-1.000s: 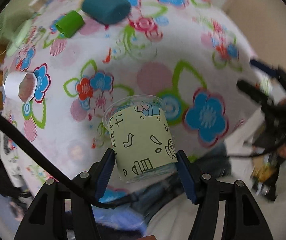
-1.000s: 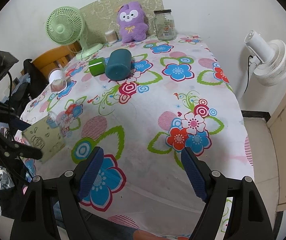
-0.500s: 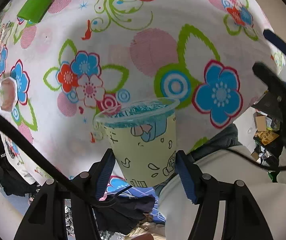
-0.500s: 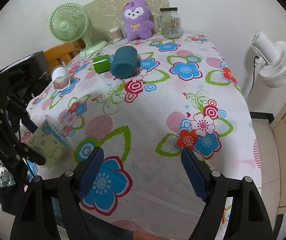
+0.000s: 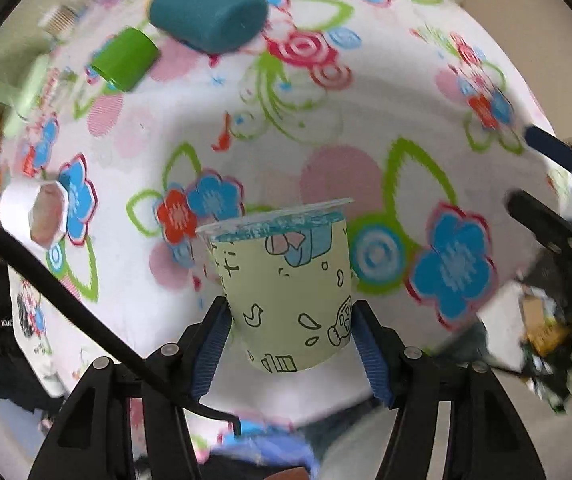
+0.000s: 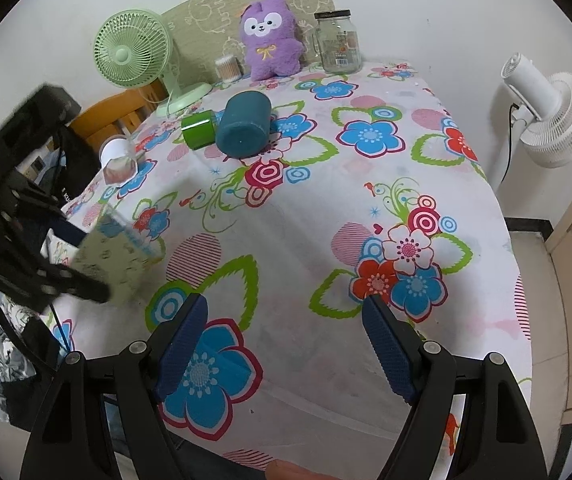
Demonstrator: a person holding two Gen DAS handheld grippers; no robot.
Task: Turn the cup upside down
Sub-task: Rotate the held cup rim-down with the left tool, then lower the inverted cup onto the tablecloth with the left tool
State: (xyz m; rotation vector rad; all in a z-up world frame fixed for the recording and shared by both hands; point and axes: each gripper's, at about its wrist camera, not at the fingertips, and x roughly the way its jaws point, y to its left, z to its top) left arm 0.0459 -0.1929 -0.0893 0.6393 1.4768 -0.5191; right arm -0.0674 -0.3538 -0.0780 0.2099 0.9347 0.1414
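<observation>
While the left tool (image 5: 290, 332) clamps the cup (image 5: 281, 280), its rim points away along the fingers; the right tool (image 6: 286, 344) hangs agape, well apart.

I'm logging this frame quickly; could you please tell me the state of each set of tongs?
Left tongs: shut on the cup.
Right tongs: open, holding nothing.

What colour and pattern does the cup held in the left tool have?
Pale green plastic cup with black doodle drawings and a blue band near its clear rim; the left wrist view shows it best.
</observation>
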